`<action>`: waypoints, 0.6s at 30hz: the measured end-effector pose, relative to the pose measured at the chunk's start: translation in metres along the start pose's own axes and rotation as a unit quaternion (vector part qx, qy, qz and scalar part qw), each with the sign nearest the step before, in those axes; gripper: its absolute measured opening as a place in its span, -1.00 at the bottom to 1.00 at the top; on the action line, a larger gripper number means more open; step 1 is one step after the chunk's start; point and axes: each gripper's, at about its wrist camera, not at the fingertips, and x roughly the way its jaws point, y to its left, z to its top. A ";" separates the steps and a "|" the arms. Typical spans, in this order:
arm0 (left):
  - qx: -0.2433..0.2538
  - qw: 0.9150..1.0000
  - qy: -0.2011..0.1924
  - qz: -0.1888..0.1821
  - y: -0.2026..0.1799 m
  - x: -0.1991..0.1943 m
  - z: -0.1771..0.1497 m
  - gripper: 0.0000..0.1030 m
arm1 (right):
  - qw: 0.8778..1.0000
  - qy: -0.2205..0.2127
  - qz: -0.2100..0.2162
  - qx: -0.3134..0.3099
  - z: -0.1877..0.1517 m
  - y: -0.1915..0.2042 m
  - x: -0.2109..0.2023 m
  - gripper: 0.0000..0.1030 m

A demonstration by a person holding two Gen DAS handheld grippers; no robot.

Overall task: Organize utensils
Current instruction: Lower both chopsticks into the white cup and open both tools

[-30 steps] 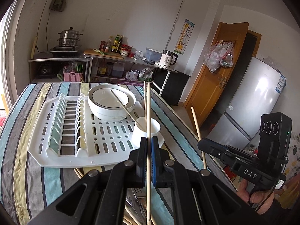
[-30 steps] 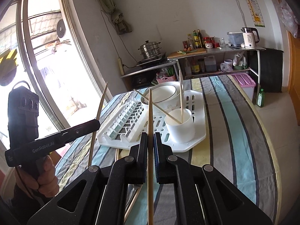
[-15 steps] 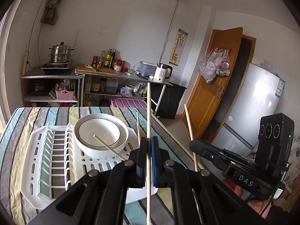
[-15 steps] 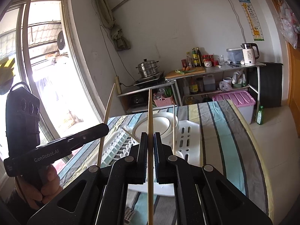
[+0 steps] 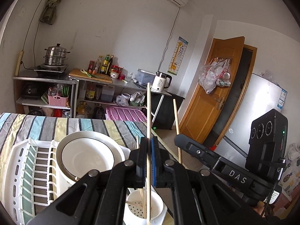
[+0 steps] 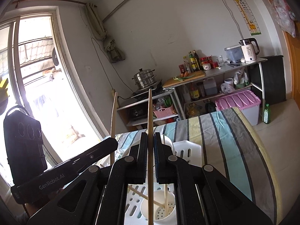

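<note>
Two claws each clamp one upright chopstick: left claw (image 5: 149, 150) on its chopstick (image 5: 148, 116), right claw (image 6: 150, 146) on another chopstick (image 6: 150, 116). Just below both sits a white utensil cup (image 5: 153, 208) holding more chopsticks, on a drying rack (image 5: 18, 168) beside a bowl (image 5: 86, 155); the striped bench (image 6: 225, 131) stretches beyond.

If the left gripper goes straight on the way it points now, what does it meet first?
Probably the white bowl on the drying rack, or the striped tablecloth beyond; depth is unclear. The left gripper holds a chopstick.
</note>
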 end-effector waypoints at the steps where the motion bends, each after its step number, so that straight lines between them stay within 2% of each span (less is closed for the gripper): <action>1: 0.001 1.000 -0.002 0.000 0.002 0.004 0.000 -0.91 | 1.000 0.000 -0.001 0.002 0.000 -0.002 0.005 -0.88; 11: 0.014 1.000 -0.013 -0.001 0.006 0.032 -0.012 -0.91 | 0.999 -0.001 -0.001 0.032 -0.003 -0.027 0.039 -0.88; 18: 0.011 1.000 -0.001 0.003 0.015 0.043 -0.028 -0.91 | 0.999 0.013 0.000 0.032 -0.014 -0.031 0.048 -0.88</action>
